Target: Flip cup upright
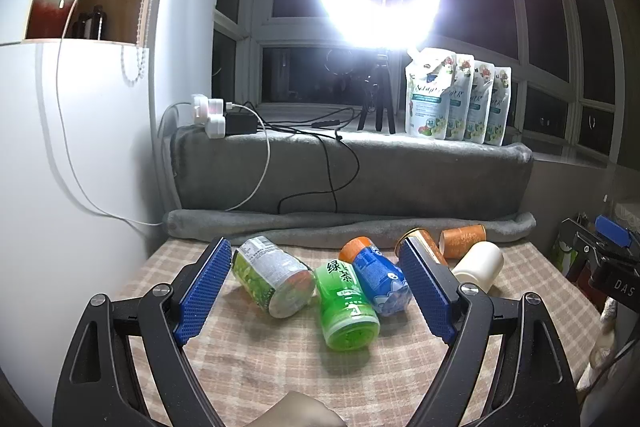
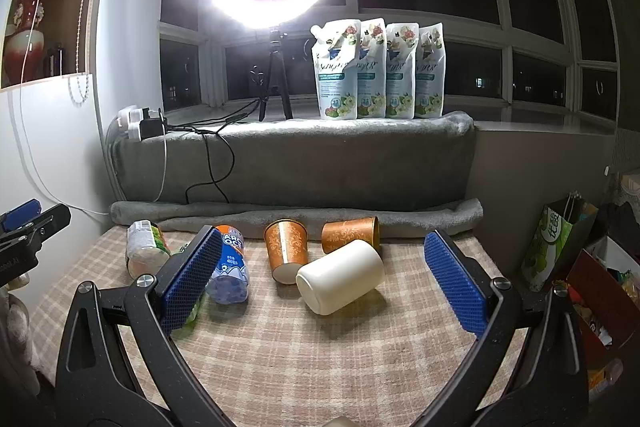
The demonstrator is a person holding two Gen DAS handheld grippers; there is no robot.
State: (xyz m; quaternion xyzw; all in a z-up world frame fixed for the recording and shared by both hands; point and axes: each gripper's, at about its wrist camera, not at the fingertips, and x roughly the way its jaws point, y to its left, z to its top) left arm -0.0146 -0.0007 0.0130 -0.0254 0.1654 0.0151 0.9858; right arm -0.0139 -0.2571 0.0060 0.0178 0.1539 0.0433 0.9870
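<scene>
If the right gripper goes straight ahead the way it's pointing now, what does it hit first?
Most likely the white cup, lying on its side between the open fingers of the right gripper. The two orange cups lie farther back. Depth is hard to judge in this fisheye view.

Smooth matt cream cup (image 2: 340,277), woven checked tablecloth (image 2: 320,355)

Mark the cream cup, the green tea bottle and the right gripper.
cream cup (image 2: 344,277): right wrist view, on its side wall.
green tea bottle (image 1: 346,301): left wrist view, on the label.
right gripper (image 2: 324,243): right wrist view, midway between its fingertips.
</scene>
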